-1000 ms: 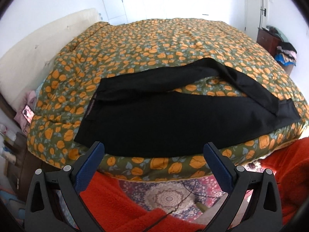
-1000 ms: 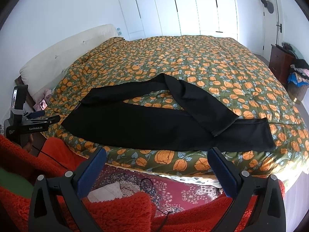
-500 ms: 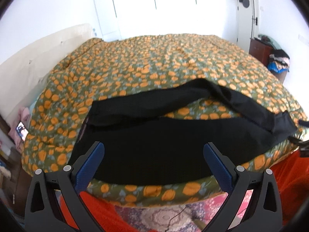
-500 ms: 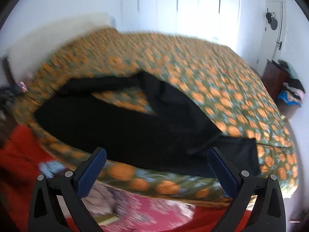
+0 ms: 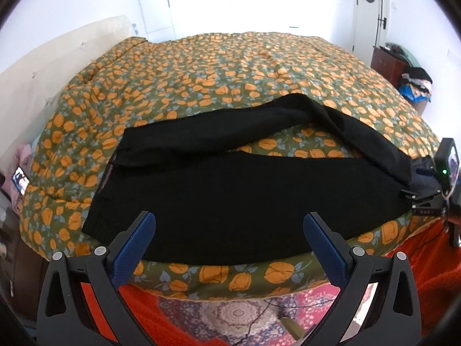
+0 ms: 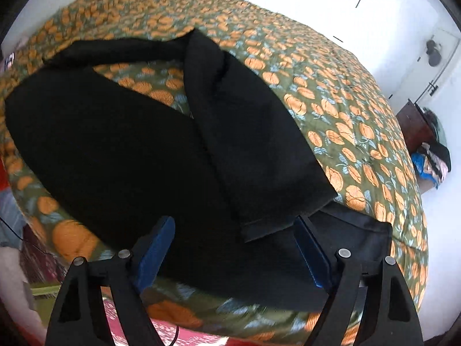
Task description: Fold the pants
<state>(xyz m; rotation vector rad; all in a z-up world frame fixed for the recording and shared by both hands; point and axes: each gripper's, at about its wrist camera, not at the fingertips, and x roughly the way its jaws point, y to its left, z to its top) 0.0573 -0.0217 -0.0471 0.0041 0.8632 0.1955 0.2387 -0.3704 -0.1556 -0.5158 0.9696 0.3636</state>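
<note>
Bed (image 5: 230, 66) with orange-flower quilt carries black pants (image 5: 230, 190) along its near edge, upper leg doubled back across the lower. Left hand-held gripper (image 5: 229, 229) wide open, hovering over the near hem side, nothing between the pads. Right hand-held gripper (image 6: 233, 240) jaws have just been closing, still apart, straddling the leg-cuff end (image 6: 268, 227); pads not pressing cloth.

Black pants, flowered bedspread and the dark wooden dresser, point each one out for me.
black pants (image 5: 245, 196), left wrist view, on the near leg.
flowered bedspread (image 5: 230, 66), left wrist view, on its bare top.
dark wooden dresser (image 5: 384, 65), left wrist view, on its front.
</note>
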